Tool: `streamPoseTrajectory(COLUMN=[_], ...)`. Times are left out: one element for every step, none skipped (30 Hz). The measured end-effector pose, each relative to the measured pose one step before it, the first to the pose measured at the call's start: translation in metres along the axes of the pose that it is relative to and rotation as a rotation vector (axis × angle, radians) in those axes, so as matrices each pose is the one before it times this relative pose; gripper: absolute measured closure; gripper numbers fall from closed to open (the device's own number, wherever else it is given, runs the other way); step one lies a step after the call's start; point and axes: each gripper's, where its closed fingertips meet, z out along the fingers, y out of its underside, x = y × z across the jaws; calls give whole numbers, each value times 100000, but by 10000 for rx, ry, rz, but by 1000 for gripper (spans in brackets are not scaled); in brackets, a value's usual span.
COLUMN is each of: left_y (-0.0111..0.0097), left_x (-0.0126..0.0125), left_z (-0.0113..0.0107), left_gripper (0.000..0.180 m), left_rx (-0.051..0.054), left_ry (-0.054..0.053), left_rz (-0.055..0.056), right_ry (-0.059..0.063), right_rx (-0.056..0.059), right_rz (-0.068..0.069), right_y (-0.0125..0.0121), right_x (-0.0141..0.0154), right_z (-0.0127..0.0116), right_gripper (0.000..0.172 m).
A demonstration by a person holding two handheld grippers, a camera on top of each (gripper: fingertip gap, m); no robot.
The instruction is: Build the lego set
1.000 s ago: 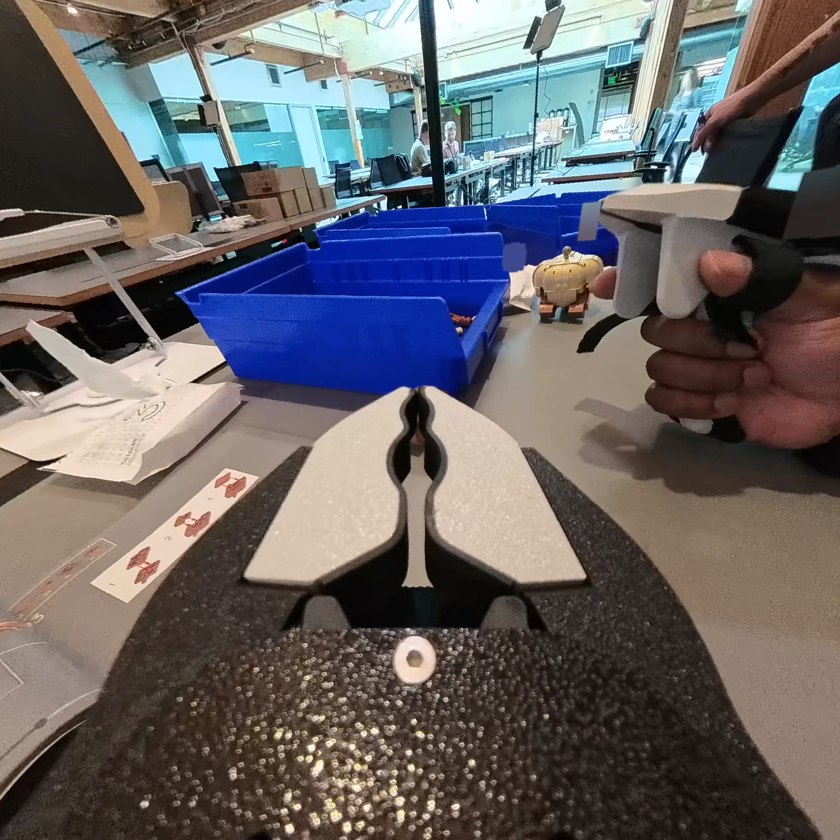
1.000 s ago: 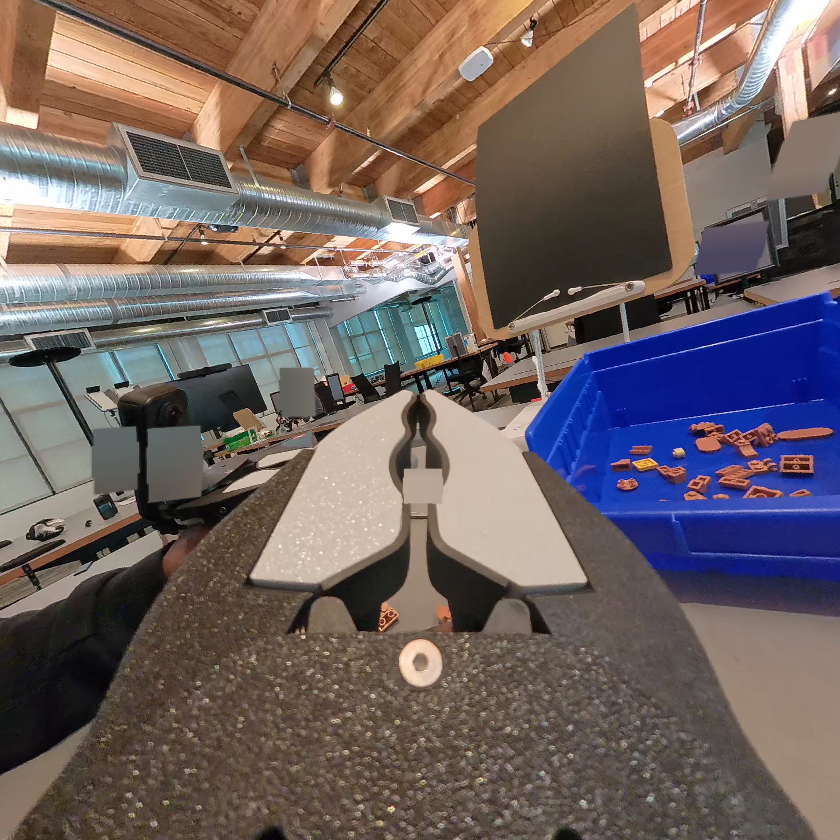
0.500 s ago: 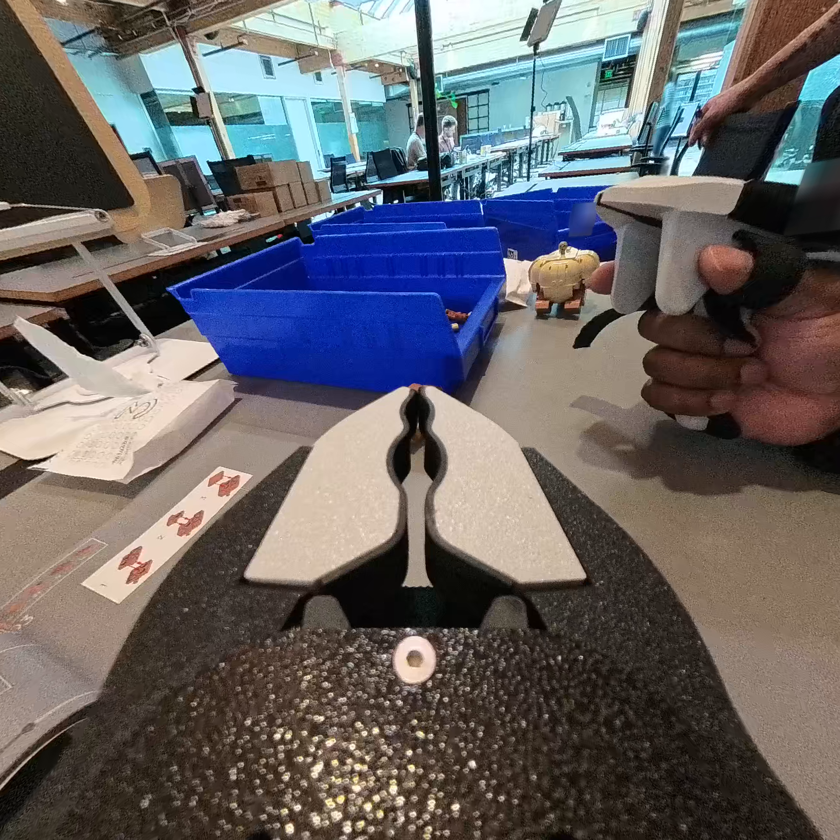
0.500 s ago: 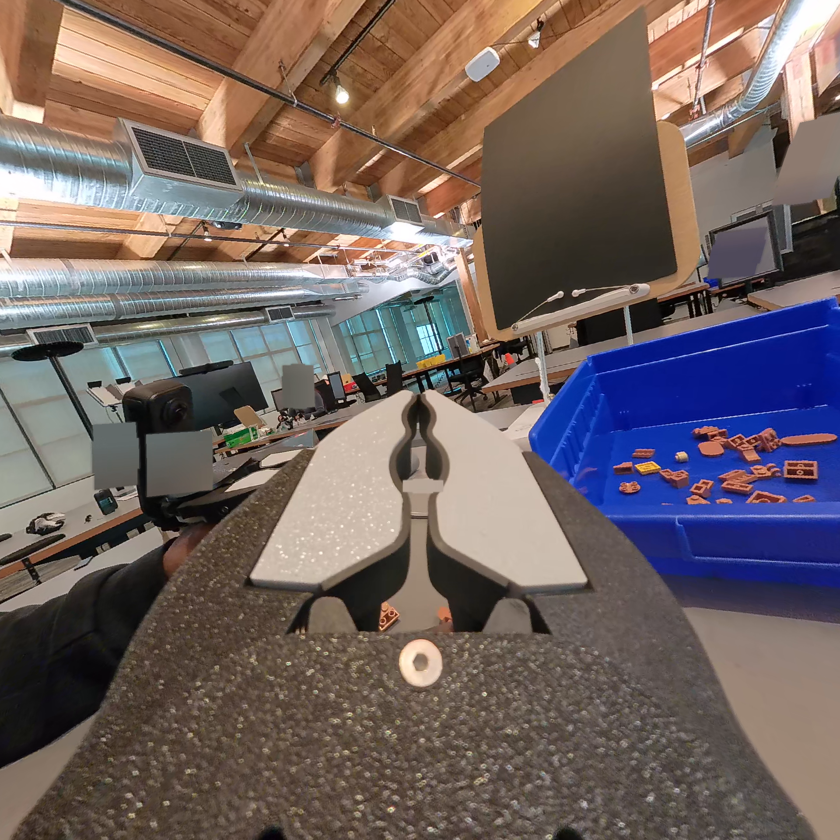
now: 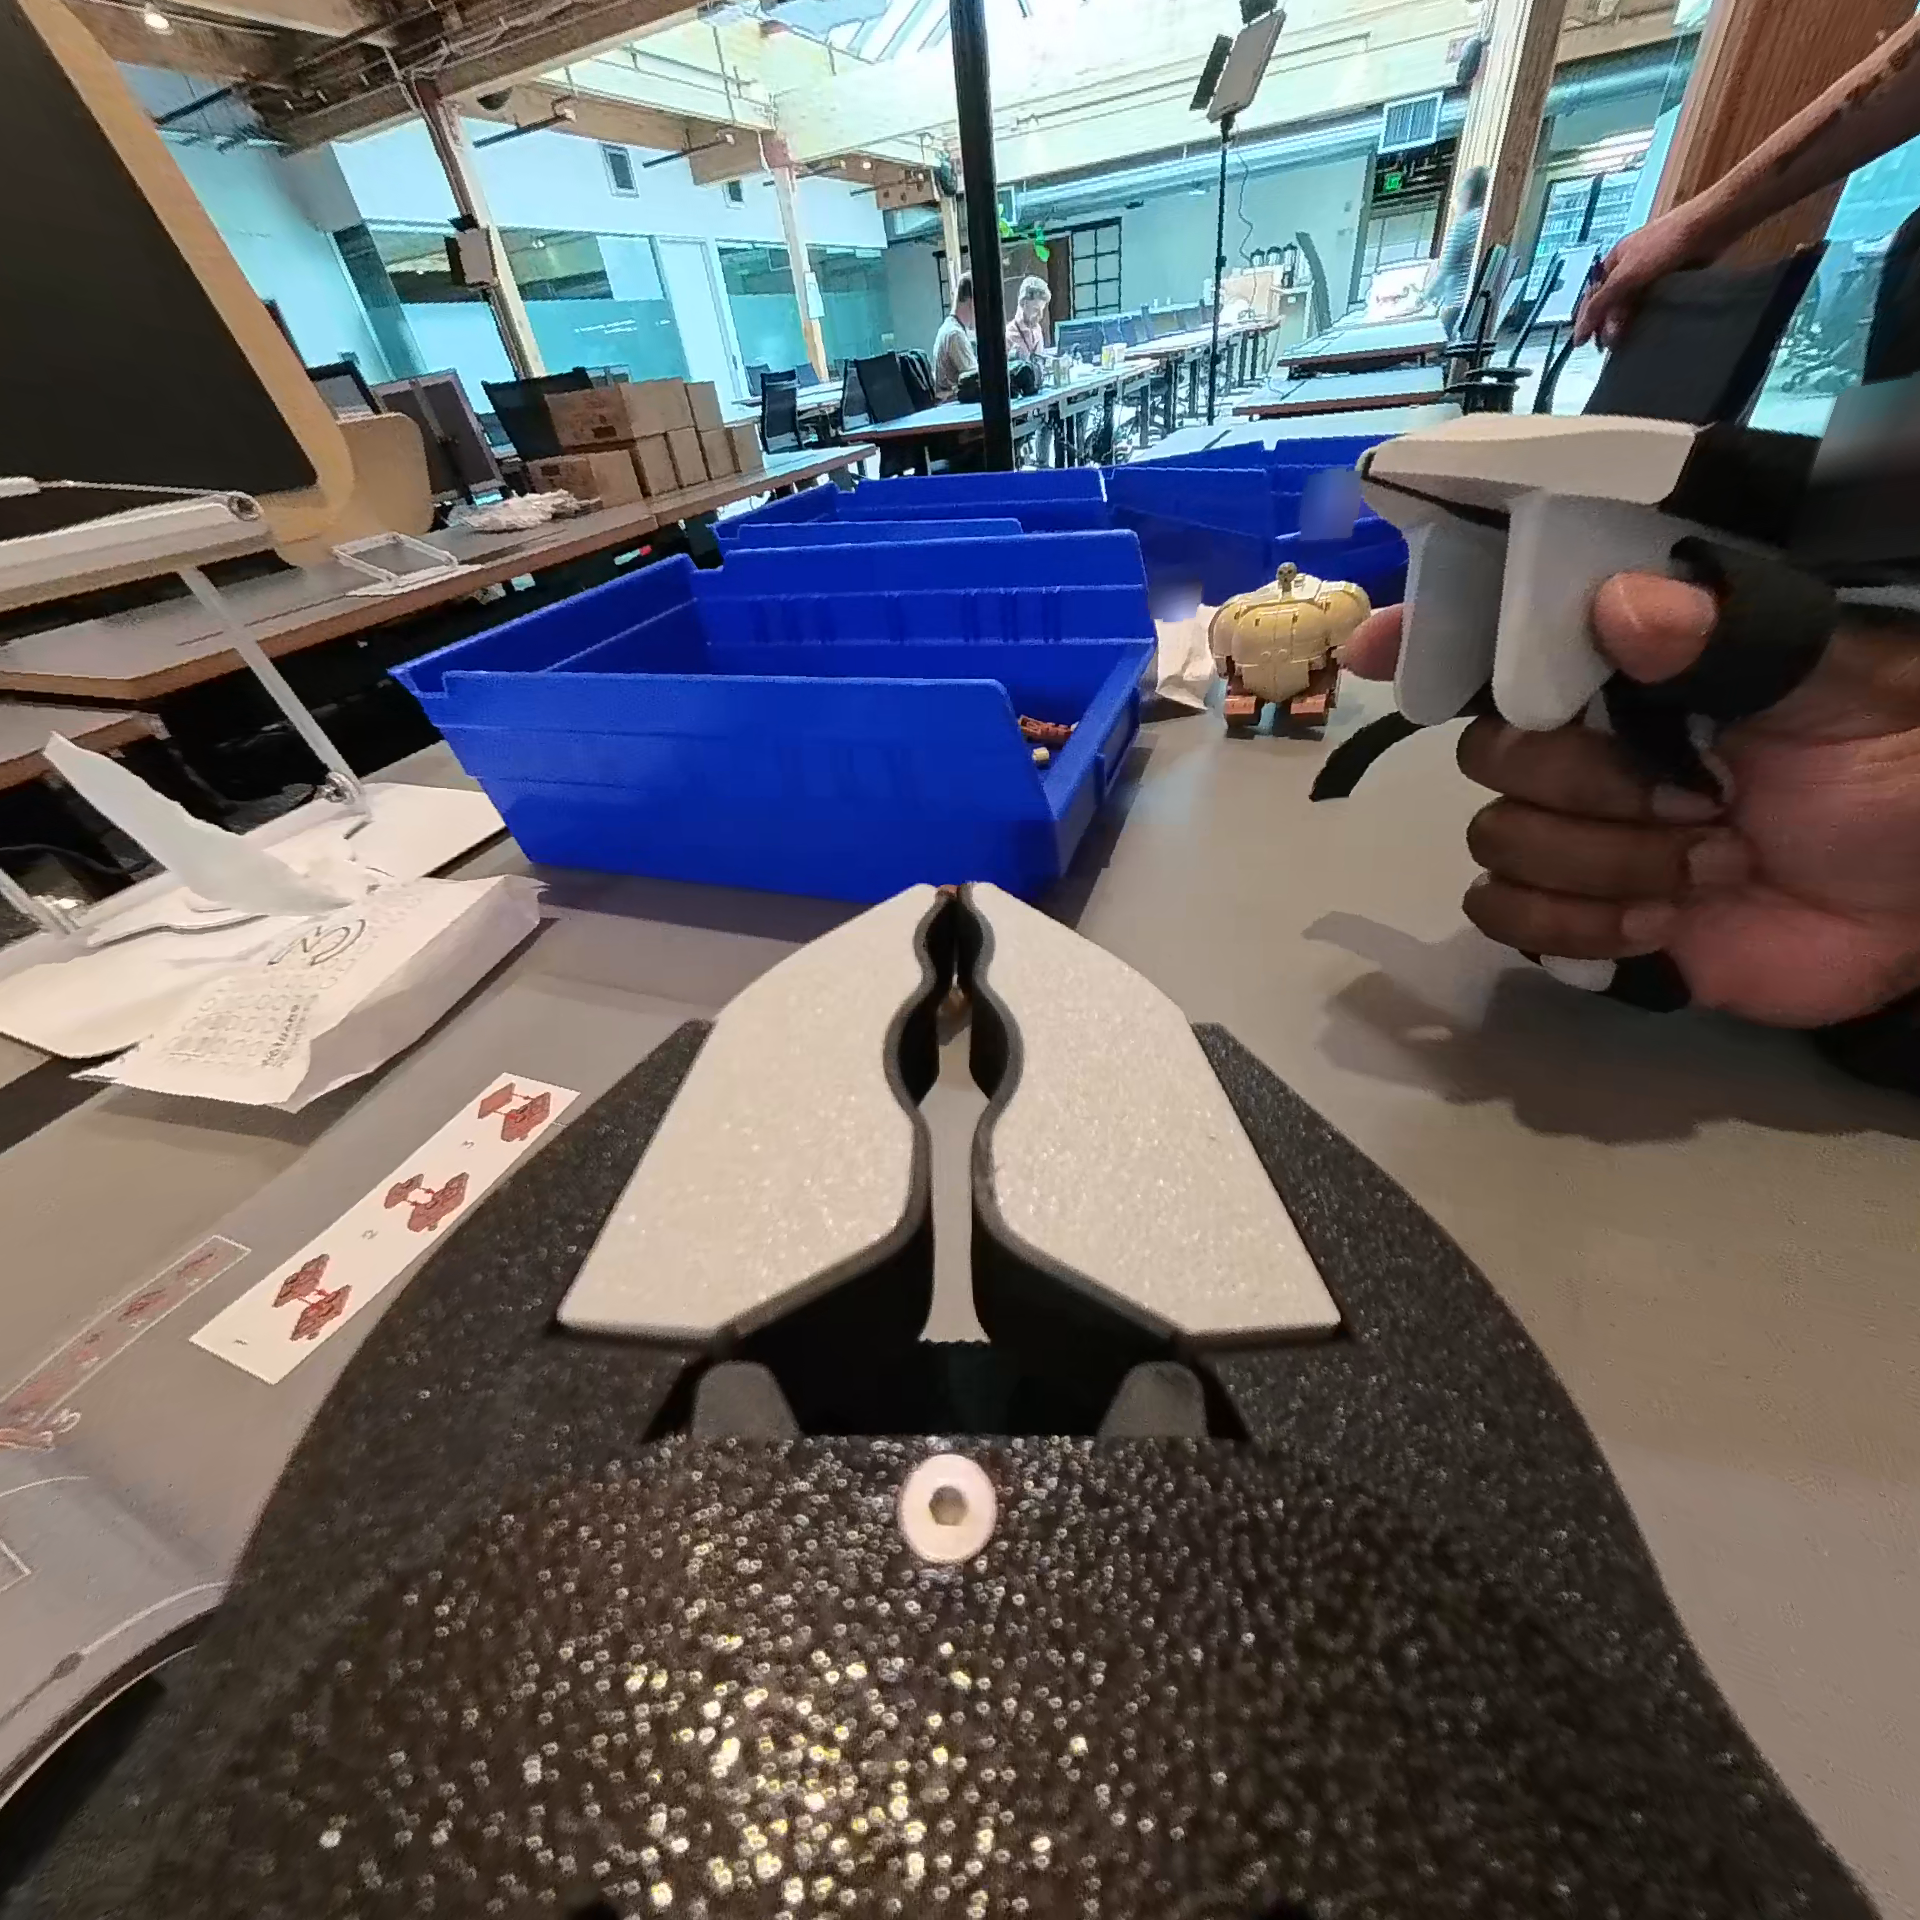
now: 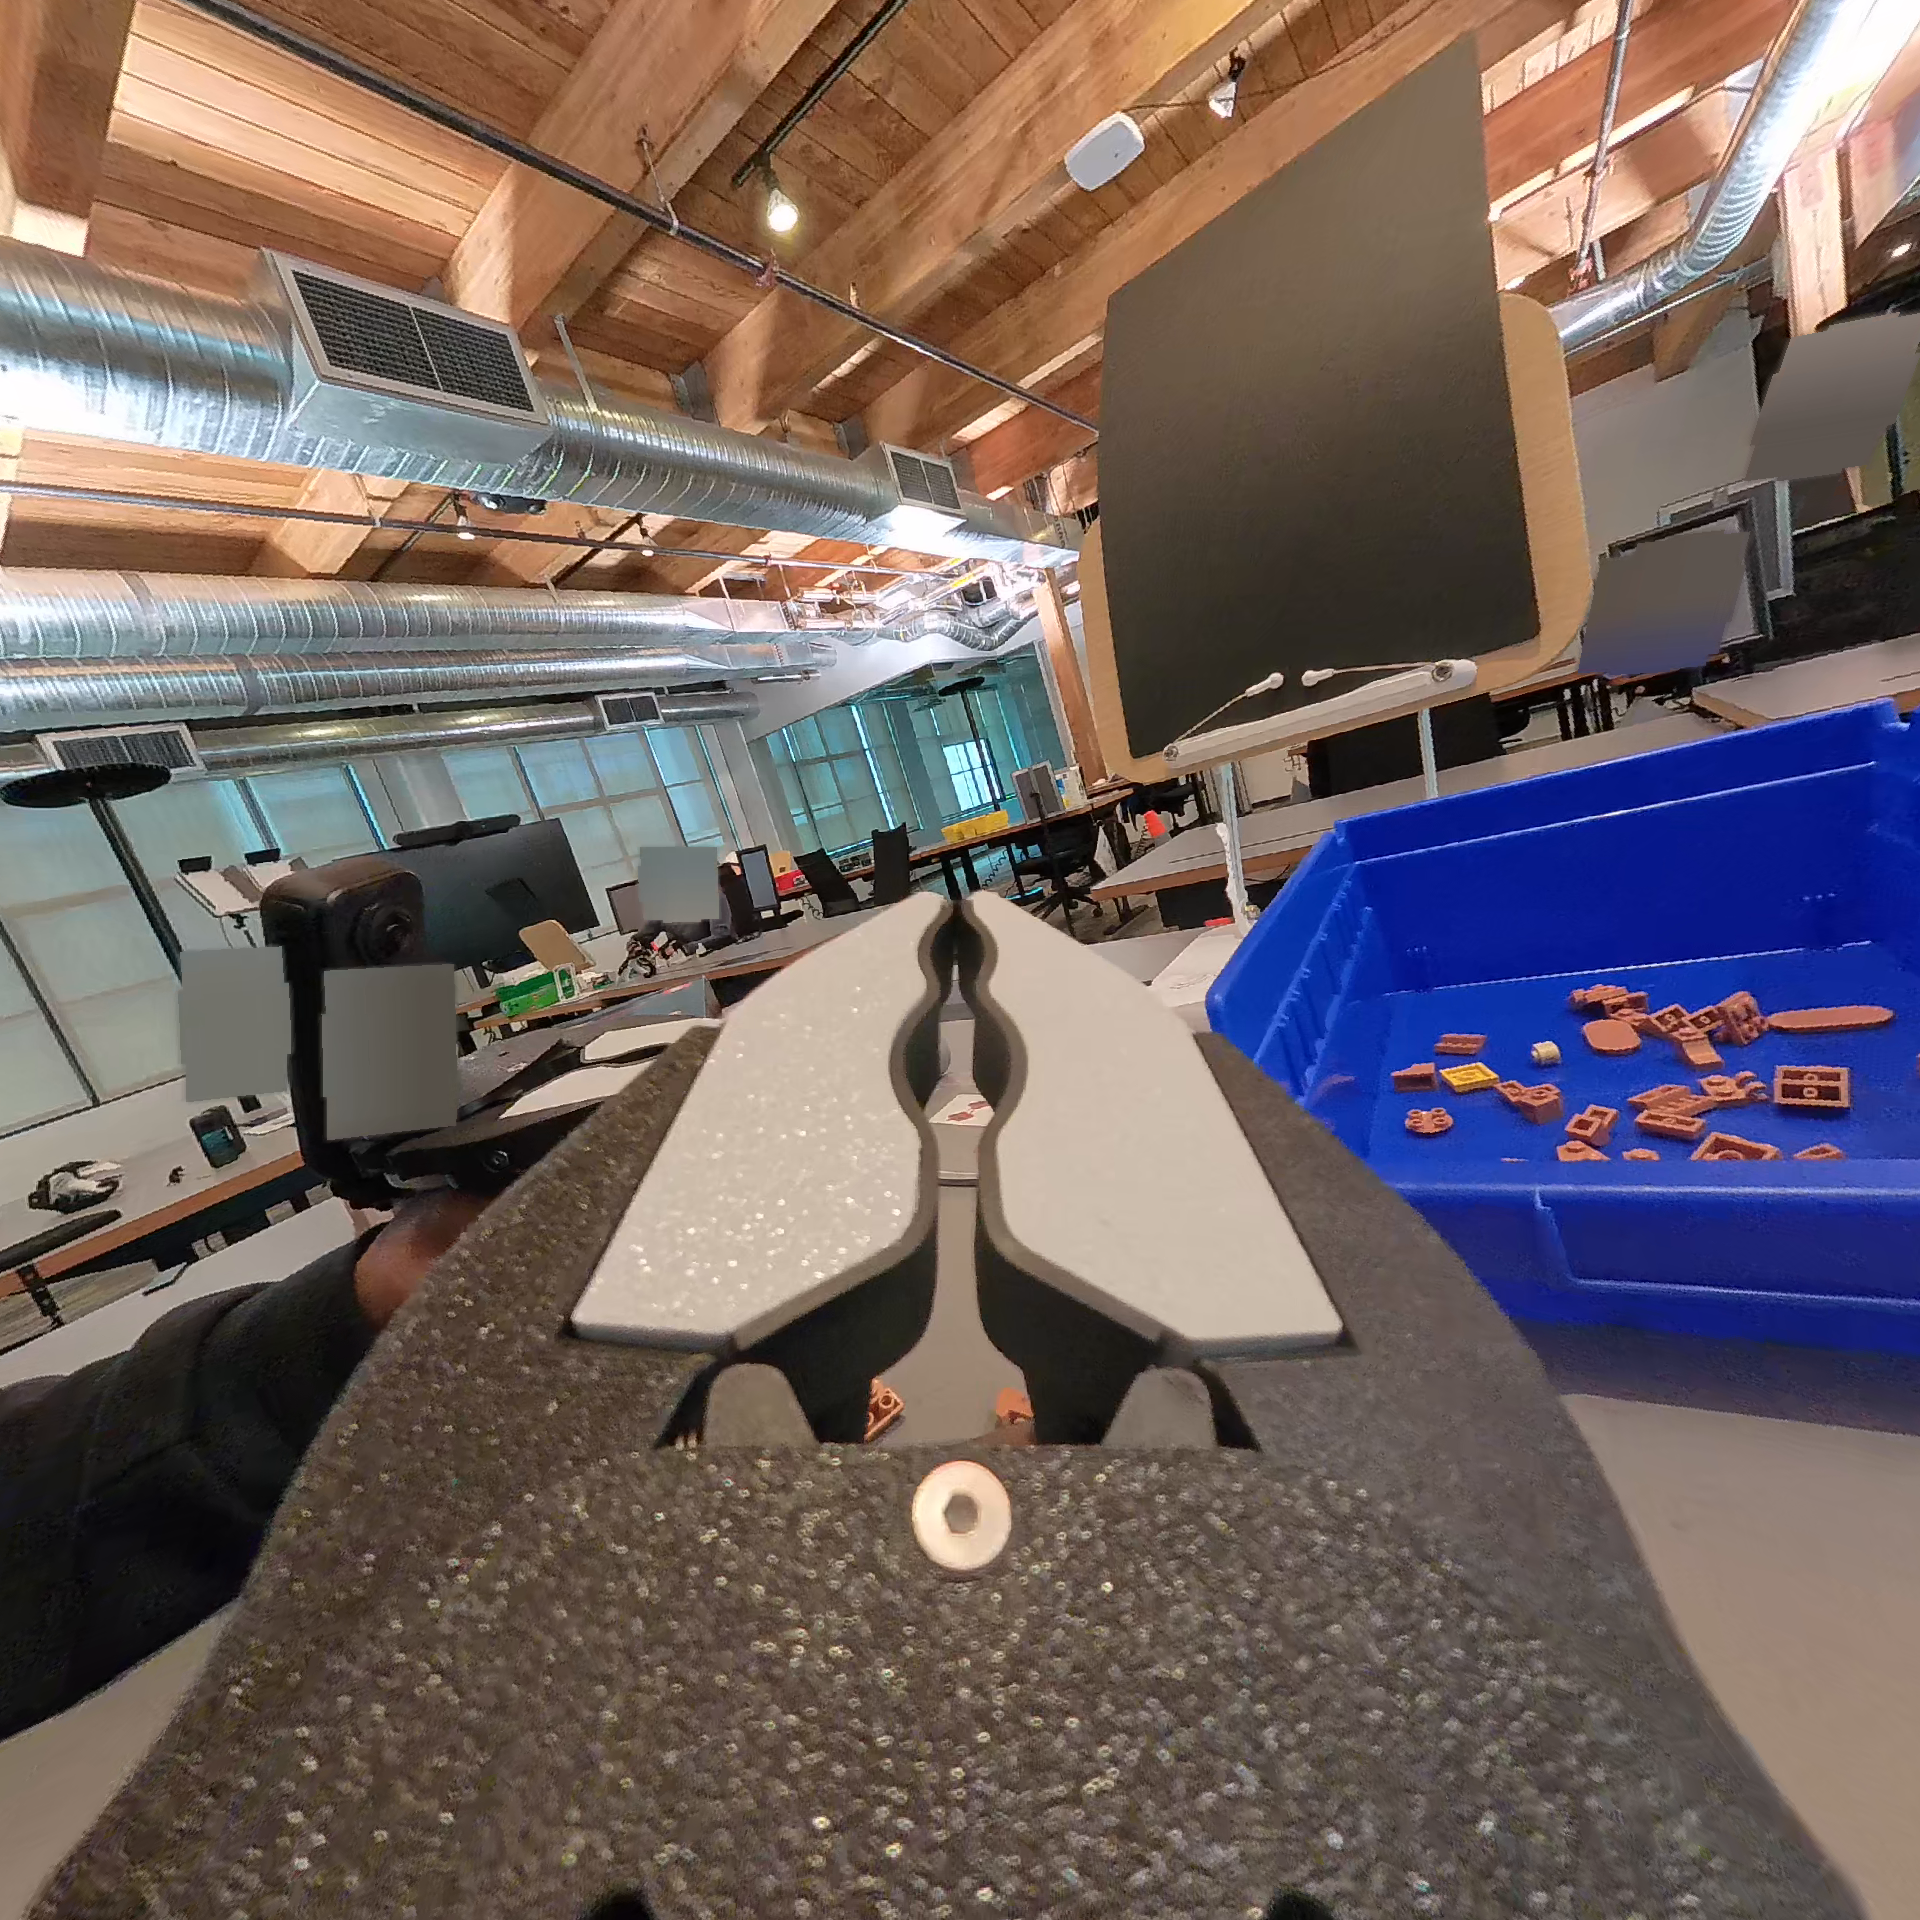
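My left gripper [image 5: 951, 894] hovers low over the grey table [image 5: 1351, 1247], just in front of a blue bin [image 5: 790, 790]. Its fingers are shut on a small reddish-brown brick piece [image 5: 948, 890] that peeks out at the fingertips. My right gripper [image 6: 954, 914] is shut with its tips touching and nothing visible between them. It is raised and points left past the same blue bin [image 6: 1662, 1247], which holds several reddish-brown bricks [image 6: 1662, 1081]. In the left wrist view the right gripper [image 5: 1377, 488] shows at the right, held in a hand [image 5: 1714, 852].
A tan brick figure [image 5: 1288, 644] stands behind the bin. A paper strip with red pictures [image 5: 395, 1205] and white bags [image 5: 260, 987] lie at the left. A black board on a stand [image 6: 1309, 416] rises behind the bin. More blue bins [image 5: 1226, 509] stand farther back. Some 15 centimeters of space lies between my two pairs of fingers.
Both grippers have stayed shut and only drifted slightly. The brown piece has stayed at the left fingertips throughout.
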Motion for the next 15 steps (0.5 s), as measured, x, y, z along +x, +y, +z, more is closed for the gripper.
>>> streamPoseTrajectory(left_y=[-16, -23, -32, -45, -47, -55, -85, -90, -81, -70, -65, -36, -17, 31, 32], left_x=[12, 4, -4, -10, -2, -16, -2, 0, -1, -13, -19, -15, 4, -16, -34], left_z=[3, -13, -17, -17, -31, -27, -48, -55, -60, -40, -47, -31, -7, 14, 16], left_gripper=[180, 180, 180, 180, 180, 180, 180, 180, 180, 180, 180, 180, 180, 180, 180], left_rx=[4, 10, 17, 20, 15, 21, 23, 29, 22, 20, 23, 16, 7, -8, 6], left_ry=[2, -4, -11, -8, -4, -19, -5, 6, 10, -3, -14, -2, 9, -1, -24], left_rz=[-1, 1, 2, -1, -6, -12, -23, -34, -37, -30, -25, -24, -18, -6, 8], right_ry=[9, 55, 183, 280, 366, 503, 406, 62, -94, -56, -13, 2, 2, 2, -5], right_rx=[-9, -19, -54, -114, -189, -241, -177, -33, 29, -7, -50, -15, 30, 17, -8], right_rz=[-57, -142, -426, -768, -891, -821, -611, -295, -37, 65, 112, 142, 145, 119, 79], right_y=[10, 4, 15, 85, 178, 263, 194, 12, -56, 29, 98, 46, -31, -12, 30], right_x=[-22, -22, -15, -77, -47, 144, 92, -227, -266, -87, 72, 152, 152, 125, 67], right_z=[13, 4, 5, 30, 57, 52, 39, 29, 10, 28, 30, -2, -29, -16, 2], right_gripper=[172, 172, 172, 172, 172, 172, 172, 172, 172, 172, 172, 172, 172, 172, 172])
